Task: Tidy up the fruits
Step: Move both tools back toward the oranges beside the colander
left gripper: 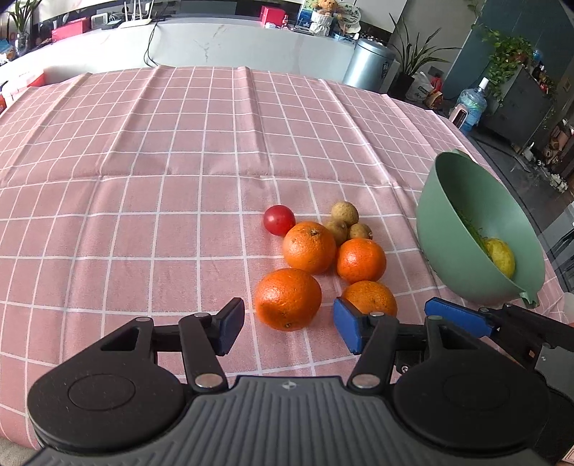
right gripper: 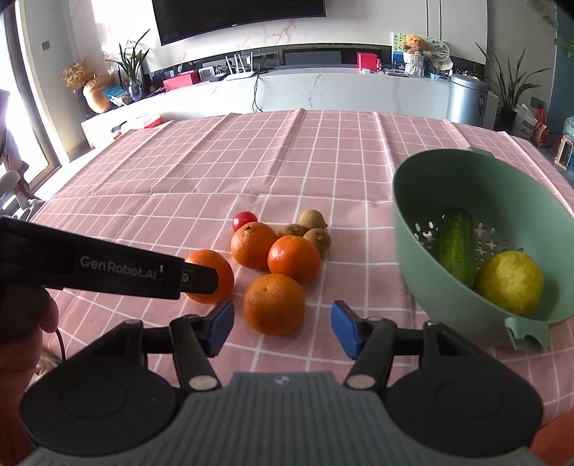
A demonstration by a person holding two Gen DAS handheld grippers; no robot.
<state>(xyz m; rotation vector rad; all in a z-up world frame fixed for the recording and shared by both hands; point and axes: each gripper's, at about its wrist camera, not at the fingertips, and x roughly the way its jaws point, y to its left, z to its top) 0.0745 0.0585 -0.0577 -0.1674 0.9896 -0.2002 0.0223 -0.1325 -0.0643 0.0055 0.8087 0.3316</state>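
While both grippers gape | oranges (right gripper: 274,303) beside green colander (right gripper: 412,229).

A pink checked tablecloth (right gripper: 222,161) with white grid lines covers the table; fold creases run across it. Behind the table stands a white marble-patterned counter (right gripper: 340,91). On the counter: a white router (right gripper: 239,73) with upright antennas, a red box (right gripper: 367,59) and a teddy bear (right gripper: 414,43). A dark screen (right gripper: 236,16) hangs on the wall above. A silver bin (right gripper: 466,98) stands right of the counter, beside a potted plant (right gripper: 509,89). A water jug (left gripper: 471,107) sits on the floor at far right.
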